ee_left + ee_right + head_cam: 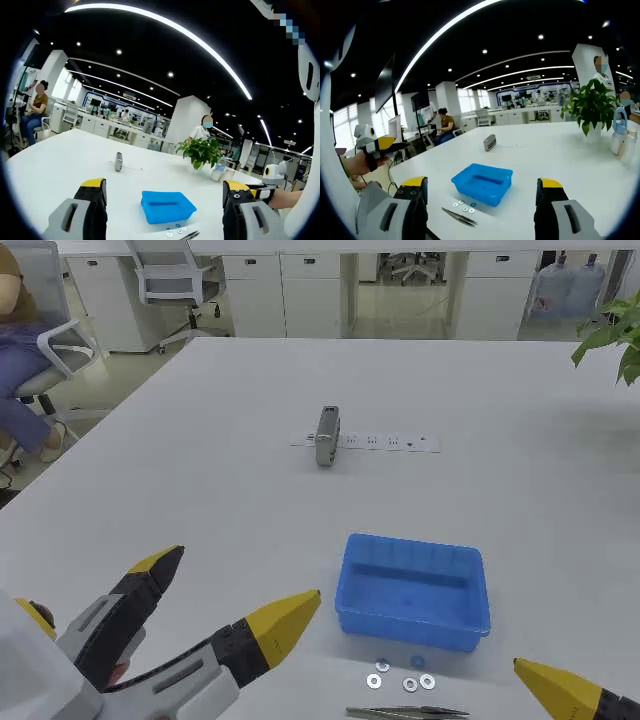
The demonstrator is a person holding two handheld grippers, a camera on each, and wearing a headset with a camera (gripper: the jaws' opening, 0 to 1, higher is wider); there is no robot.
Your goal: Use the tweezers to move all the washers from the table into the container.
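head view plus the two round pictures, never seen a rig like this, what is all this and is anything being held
There is no robot here. A person holds a two-jaw gripper in each hand and wears a camera on the head. The head view comes from that headset and looks down at the white table. Each round picture comes from a camera riding on one gripper and looks out between its yellow-tipped jaws.

The left gripper and the right gripper are both open and hold nothing.

On the table sits a blue container, which looks empty. On its near side lie a few small washers, with the tweezers lying on the table just beyond them, closer to the person. Farther back stands a small grey object that I cannot identify.
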